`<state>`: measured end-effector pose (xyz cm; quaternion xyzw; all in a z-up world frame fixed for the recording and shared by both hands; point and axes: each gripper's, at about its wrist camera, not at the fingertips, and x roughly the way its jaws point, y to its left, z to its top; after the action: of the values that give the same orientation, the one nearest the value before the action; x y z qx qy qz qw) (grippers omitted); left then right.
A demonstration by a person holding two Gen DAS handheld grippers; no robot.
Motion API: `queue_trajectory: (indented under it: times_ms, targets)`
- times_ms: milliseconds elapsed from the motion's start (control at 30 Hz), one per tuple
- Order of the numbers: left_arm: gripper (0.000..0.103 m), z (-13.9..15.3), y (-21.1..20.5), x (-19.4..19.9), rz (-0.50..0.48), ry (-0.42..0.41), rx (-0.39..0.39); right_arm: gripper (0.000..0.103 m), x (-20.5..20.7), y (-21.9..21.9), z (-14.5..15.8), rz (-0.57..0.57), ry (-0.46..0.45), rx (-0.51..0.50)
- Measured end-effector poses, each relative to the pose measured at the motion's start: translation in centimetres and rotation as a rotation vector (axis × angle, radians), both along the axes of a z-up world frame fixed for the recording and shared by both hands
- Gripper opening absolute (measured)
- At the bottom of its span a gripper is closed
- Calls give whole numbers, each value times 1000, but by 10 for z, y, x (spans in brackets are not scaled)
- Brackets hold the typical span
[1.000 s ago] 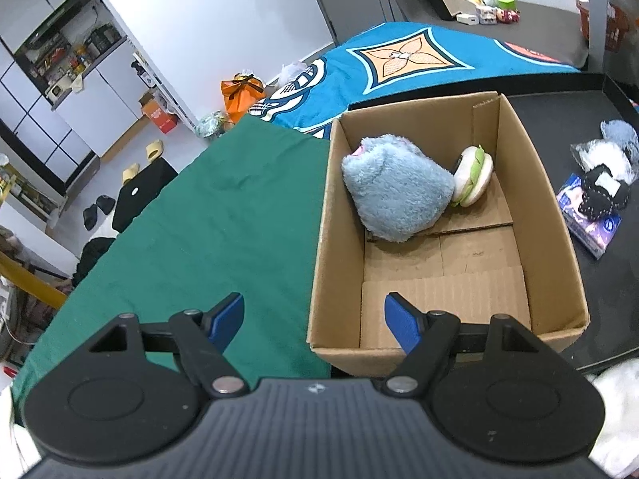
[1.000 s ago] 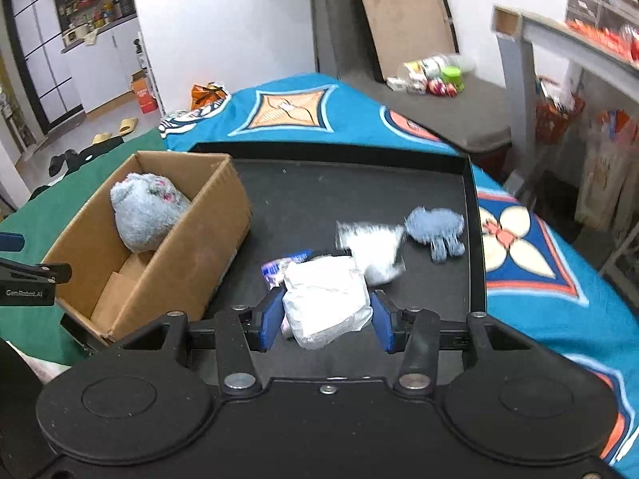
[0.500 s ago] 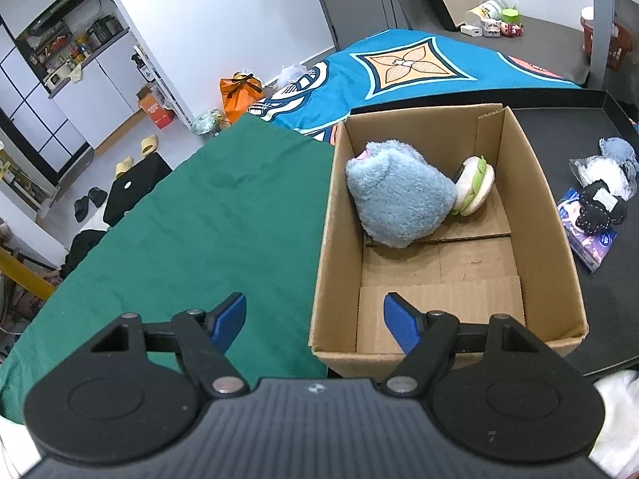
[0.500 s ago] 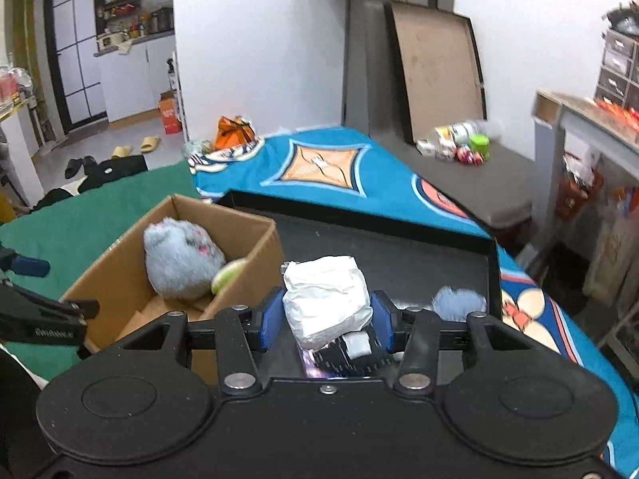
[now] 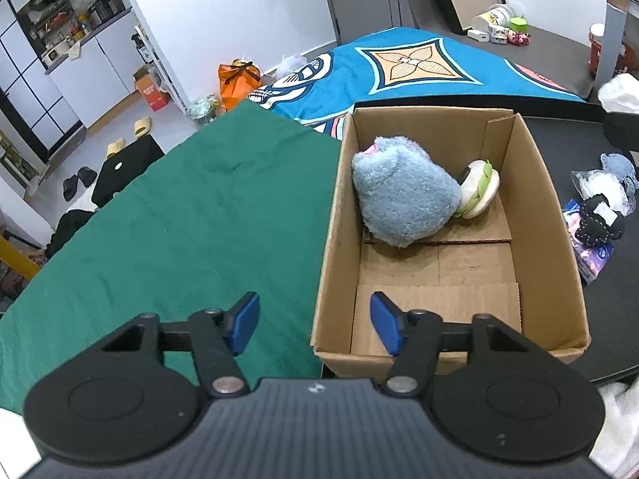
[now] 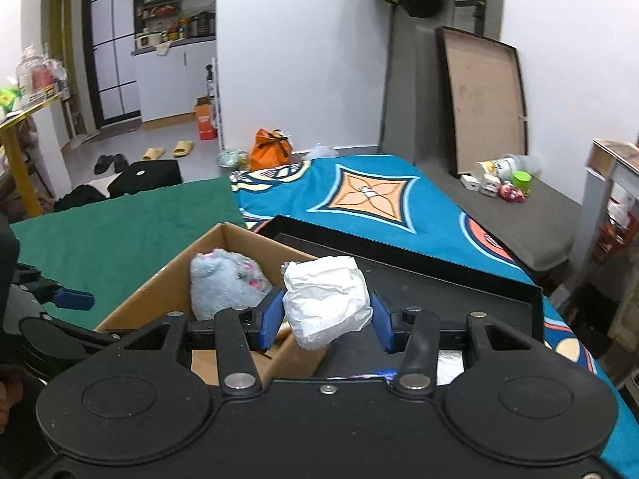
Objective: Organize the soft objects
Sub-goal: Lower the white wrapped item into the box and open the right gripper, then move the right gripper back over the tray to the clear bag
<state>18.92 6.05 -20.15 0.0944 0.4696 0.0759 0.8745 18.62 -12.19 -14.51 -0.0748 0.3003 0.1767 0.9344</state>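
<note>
White packet [image 6: 325, 303] clamped (crumpled) in right hand-held gripper [image 6: 324, 321].

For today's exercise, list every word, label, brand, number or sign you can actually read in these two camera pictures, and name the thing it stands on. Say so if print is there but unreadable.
No text can be read with confidence.
Orange carton on the floor: pale print, too blurred to read.
Blue packet on the black tray: printing, too small to read.
Left gripper body: a small pale emblem, no legible letters.
Cardboard box: no print visible.
</note>
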Motion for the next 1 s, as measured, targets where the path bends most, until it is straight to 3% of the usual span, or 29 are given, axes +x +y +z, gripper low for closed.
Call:
queue_trajectory:
  times_ms: [100, 267, 467, 567, 700, 1000]
  targets:
    - [51, -4, 3, 3, 18, 13, -1, 46, 2, 11, 0, 19, 4, -6]
    - [29, -7, 11, 6, 33, 35, -42, 46, 6, 26, 0, 41, 16, -1]
    - [16, -8, 13, 4, 21, 27, -82, 46, 10, 39, -3, 67, 26, -5]
    - [15, -7, 14, 4, 19, 23, -95, 49, 12, 46, -8, 80, 48, -21]
    - [15, -6, 14, 3, 17, 18, -101, 68, 13, 47, -12, 68, 77, -52]
    - [17, -5, 13, 1, 7, 19, -82, 74, 11, 17, -5, 43, 65, -85]
